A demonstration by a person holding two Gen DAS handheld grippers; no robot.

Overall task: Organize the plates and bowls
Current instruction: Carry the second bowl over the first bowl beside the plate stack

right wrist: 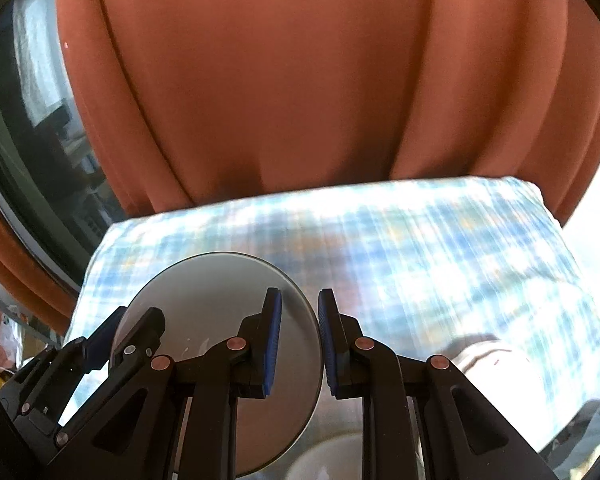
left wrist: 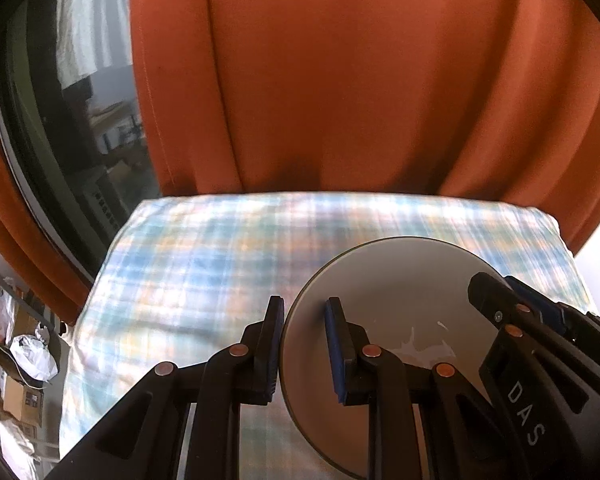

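Between both hand-held grippers (left wrist: 305, 316): plate (left wrist: 400, 300).

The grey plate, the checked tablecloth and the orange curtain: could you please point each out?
Grey plate (left wrist: 400, 292): left wrist view, bare upper face.
Checked tablecloth (left wrist: 204, 264): left wrist view, open middle.
Orange curtain (right wrist: 284, 80): right wrist view, central fold.

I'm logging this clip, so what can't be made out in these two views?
- Plate: near edge hidden behind both hand-held grippers, left and right, in both views.
- Pale round dish: right wrist view, cut off by the bottom edge, behind the fingers; plate or bowl unclear.
- Checked cloth: pattern blurred, right wrist view.
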